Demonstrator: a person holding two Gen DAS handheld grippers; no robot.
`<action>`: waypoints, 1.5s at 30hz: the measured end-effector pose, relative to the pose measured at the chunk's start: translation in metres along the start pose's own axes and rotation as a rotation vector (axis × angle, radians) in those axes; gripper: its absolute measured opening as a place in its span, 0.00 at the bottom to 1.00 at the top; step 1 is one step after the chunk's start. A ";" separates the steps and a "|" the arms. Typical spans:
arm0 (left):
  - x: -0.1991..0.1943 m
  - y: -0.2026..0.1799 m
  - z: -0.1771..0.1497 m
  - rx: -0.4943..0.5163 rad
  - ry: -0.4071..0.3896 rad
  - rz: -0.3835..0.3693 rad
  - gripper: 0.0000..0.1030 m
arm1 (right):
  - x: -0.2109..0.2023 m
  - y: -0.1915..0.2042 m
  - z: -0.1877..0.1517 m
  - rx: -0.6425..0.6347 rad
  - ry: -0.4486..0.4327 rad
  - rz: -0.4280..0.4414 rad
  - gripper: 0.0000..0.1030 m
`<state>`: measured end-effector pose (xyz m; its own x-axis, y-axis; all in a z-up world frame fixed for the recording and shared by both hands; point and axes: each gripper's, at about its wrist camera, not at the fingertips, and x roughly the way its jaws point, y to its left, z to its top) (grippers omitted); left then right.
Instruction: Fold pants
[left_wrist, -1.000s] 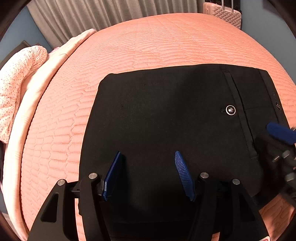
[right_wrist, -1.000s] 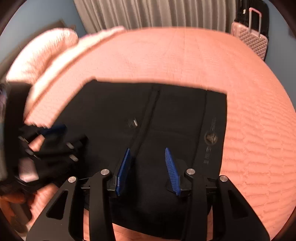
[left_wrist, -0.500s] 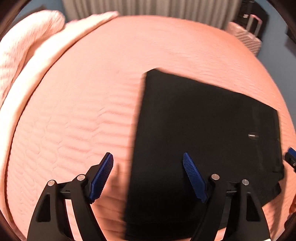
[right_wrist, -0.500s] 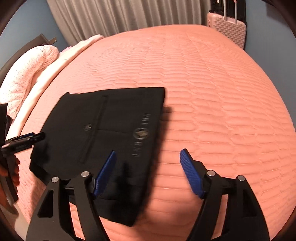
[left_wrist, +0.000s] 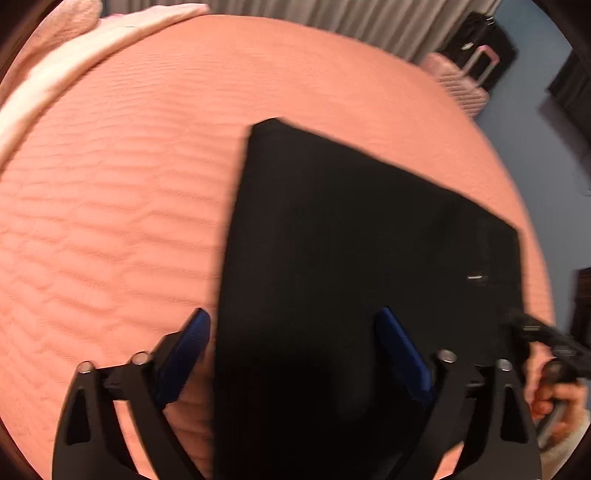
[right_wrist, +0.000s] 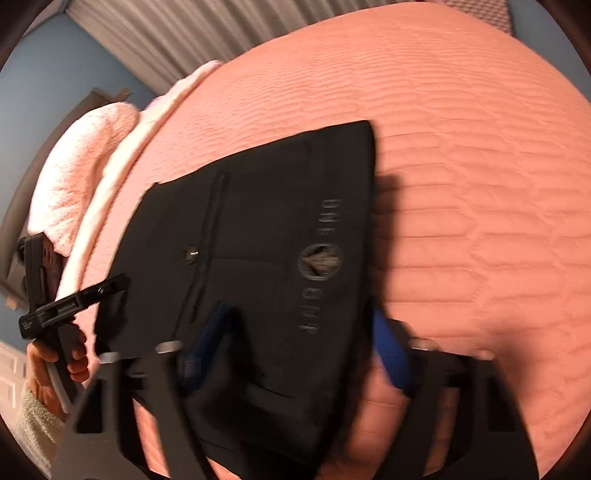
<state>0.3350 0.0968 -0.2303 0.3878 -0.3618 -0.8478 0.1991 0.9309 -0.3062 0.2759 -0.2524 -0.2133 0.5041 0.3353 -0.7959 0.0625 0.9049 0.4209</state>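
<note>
The left gripper (left_wrist: 291, 345) jaws are spreading over the near left edge of the folded black pants (left_wrist: 354, 258), gripping nothing. The right gripper (right_wrist: 301, 345) jaws are closing astride the pants' right edge, not yet pinching. A round emblem (right_wrist: 320, 260) and blurred, unreadable lettering mark the waistband. The pants lie flat on a bed's quilted salmon bedspread (left_wrist: 110, 206); behind it are grey curtains (right_wrist: 155, 33) and a pink suitcase (left_wrist: 461, 83).

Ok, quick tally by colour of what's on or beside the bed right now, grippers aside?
Black: 1, the folded pants
Salmon-orange: 1, the quilted bedspread
Pale pink: 3, the blanket, the pillow and the suitcase
Total: 5
</note>
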 end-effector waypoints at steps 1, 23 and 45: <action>0.002 -0.007 0.000 0.008 -0.004 0.036 0.74 | 0.002 0.002 0.000 -0.004 -0.004 -0.007 0.52; 0.018 -0.008 0.195 -0.003 -0.204 0.167 0.36 | 0.027 -0.002 0.162 -0.048 -0.212 -0.222 0.71; -0.026 -0.062 0.067 0.250 -0.212 0.445 0.65 | -0.042 0.104 0.028 -0.238 -0.329 -0.377 0.74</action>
<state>0.3728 0.0451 -0.1600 0.6509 0.0375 -0.7582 0.1723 0.9654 0.1957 0.2856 -0.1795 -0.1242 0.7295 -0.0882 -0.6782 0.1134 0.9935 -0.0072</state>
